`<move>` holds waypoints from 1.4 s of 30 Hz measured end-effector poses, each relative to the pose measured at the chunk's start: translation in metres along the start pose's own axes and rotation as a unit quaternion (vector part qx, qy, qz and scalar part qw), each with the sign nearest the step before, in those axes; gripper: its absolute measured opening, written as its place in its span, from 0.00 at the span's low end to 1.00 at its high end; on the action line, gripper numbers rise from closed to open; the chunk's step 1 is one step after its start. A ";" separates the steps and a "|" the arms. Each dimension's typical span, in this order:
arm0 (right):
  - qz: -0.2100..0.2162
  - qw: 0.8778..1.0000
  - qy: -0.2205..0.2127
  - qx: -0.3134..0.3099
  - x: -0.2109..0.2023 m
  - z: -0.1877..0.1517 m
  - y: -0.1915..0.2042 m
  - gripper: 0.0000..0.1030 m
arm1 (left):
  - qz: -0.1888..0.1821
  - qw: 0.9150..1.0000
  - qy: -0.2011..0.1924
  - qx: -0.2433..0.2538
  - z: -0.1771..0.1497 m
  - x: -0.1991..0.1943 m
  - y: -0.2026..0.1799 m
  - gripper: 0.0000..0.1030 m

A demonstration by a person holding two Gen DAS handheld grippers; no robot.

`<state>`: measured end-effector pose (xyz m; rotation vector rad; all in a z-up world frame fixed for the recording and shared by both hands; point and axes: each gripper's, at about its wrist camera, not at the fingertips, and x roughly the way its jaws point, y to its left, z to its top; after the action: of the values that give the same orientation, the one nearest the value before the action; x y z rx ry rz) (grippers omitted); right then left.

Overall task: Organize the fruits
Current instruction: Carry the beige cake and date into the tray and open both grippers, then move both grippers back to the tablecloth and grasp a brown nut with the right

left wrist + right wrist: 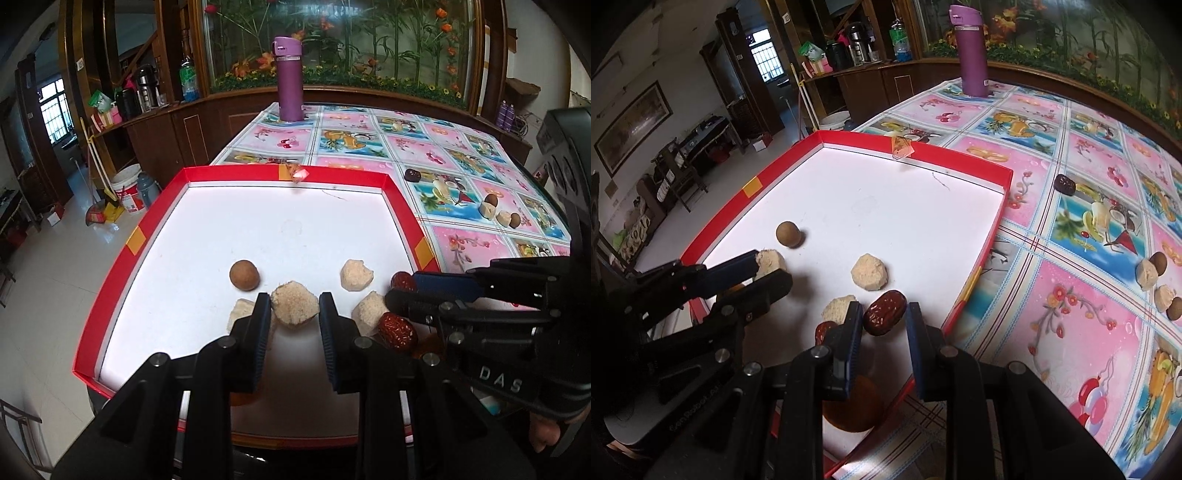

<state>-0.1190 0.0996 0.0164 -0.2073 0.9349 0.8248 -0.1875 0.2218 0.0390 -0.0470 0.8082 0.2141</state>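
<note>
A white tray with a red rim (147,229) (982,254) lies on the table. My left gripper (295,314) (768,271) is shut on a beige crumbly piece (295,304) (771,260), low over the tray's near part. To its right, my right gripper (884,318) (400,293) is shut on a red date (885,313) (402,280). Loose in the tray lie a brown longan (243,275) (788,233), a second red date (397,330) (824,332) and more beige pieces (356,275) (868,274).
On the flowered tablecloth right of the tray lie a dark date (412,174) (1065,183) and a cluster of longans and beige pieces (498,216) (1156,275). A purple bottle (290,79) (971,48) stands at the far edge. The floor drops off left of the tray.
</note>
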 end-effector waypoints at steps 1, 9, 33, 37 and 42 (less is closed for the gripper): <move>-0.002 1.000 0.000 -0.001 0.000 0.000 0.000 0.22 | 0.002 1.000 0.001 0.001 0.000 0.000 0.000 0.28; -0.001 1.000 -0.010 -0.002 -0.010 0.000 0.001 0.40 | 0.021 1.000 -0.005 -0.009 0.003 -0.005 0.004 0.52; -0.123 0.973 -0.094 0.172 -0.125 -0.069 -0.204 0.51 | 0.076 0.994 -0.077 -0.032 0.039 -0.051 0.015 0.81; -0.116 0.974 -0.073 0.180 -0.107 -0.067 -0.216 0.50 | 0.057 0.995 -0.079 -0.001 0.046 -0.051 -0.014 0.81; -0.129 0.973 -0.058 0.180 -0.093 -0.054 -0.228 0.50 | -0.001 0.997 -0.072 0.039 0.056 -0.043 -0.065 0.81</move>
<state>-0.0217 -0.1323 0.0153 0.0352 0.9072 0.4126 -0.1628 0.1579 0.1066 0.0414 0.6717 0.1811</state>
